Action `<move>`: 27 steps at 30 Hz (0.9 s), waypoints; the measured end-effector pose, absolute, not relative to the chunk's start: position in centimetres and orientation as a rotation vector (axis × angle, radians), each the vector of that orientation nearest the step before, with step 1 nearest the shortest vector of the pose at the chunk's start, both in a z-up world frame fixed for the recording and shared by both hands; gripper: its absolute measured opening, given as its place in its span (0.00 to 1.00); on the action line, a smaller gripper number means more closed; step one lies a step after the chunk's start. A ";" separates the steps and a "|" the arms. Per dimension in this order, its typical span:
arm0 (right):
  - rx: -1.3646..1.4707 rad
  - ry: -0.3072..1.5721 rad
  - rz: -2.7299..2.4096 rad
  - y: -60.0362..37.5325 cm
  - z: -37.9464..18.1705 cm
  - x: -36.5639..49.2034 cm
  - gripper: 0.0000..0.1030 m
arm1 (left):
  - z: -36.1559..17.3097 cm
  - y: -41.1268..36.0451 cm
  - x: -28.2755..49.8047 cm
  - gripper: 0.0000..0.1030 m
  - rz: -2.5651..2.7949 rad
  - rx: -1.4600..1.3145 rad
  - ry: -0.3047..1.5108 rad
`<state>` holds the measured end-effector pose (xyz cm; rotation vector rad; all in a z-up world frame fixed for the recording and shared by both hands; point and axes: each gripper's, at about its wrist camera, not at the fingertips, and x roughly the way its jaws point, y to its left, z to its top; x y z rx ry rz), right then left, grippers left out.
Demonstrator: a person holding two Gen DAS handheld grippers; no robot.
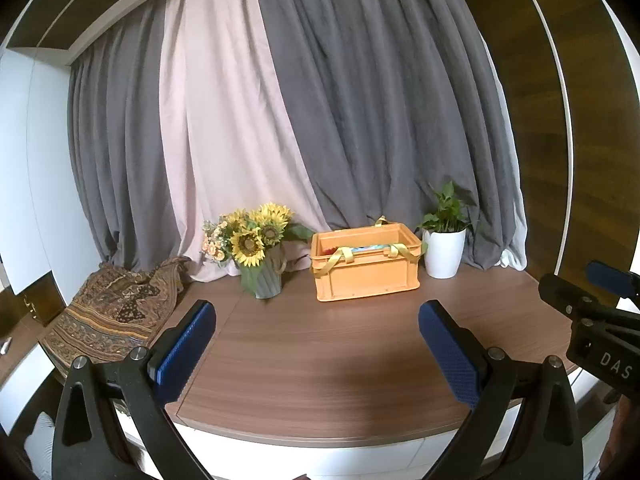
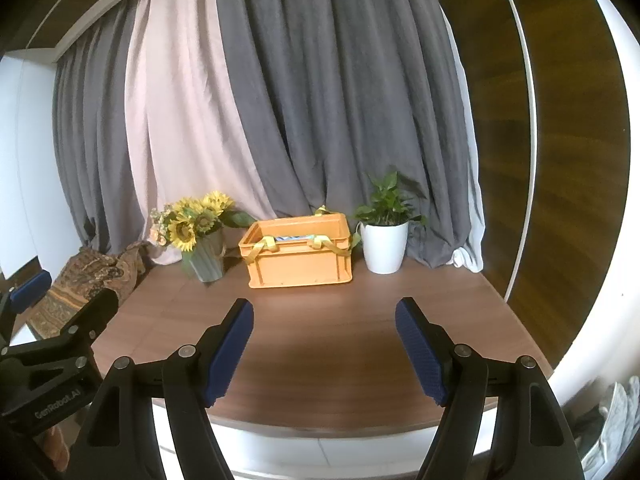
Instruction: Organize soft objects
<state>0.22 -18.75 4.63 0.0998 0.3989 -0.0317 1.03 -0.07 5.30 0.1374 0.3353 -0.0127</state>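
Note:
An orange crate (image 1: 366,276) (image 2: 298,258) stands at the back of the wooden table (image 1: 320,352) (image 2: 320,328); yellow straps hang over its rim and blue-patterned fabric shows inside. A brown patterned cloth (image 1: 116,312) (image 2: 84,280) lies crumpled at the table's left end. My left gripper (image 1: 316,322) hovers open over the front of the table, nothing between its blue pads. My right gripper (image 2: 325,316) is open too, empty, well short of the crate. Each gripper appears at the edge of the other's view.
A grey vase of sunflowers (image 1: 256,248) (image 2: 200,236) stands left of the crate, and a white pot with a green plant (image 1: 444,246) (image 2: 385,240) to its right. Grey and pink curtains (image 1: 280,120) hang behind. The table's rounded front edge lies just below the grippers.

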 end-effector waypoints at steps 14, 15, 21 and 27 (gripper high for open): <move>0.107 0.402 -0.039 -18.8 4.6 0.3 0.73 | 5.5 -0.1 1.3 1.00 -0.035 0.140 0.340; 0.106 0.402 -0.039 -18.9 4.5 0.3 0.73 | 5.5 -0.2 1.2 1.00 -0.035 0.140 0.338; 0.107 0.399 -0.055 -18.8 4.4 0.1 0.73 | 5.5 -0.3 1.2 1.00 -0.046 0.140 0.333; 0.109 0.397 -0.062 -18.7 4.5 0.0 0.73 | 5.6 -0.2 1.4 1.00 -0.055 0.136 0.336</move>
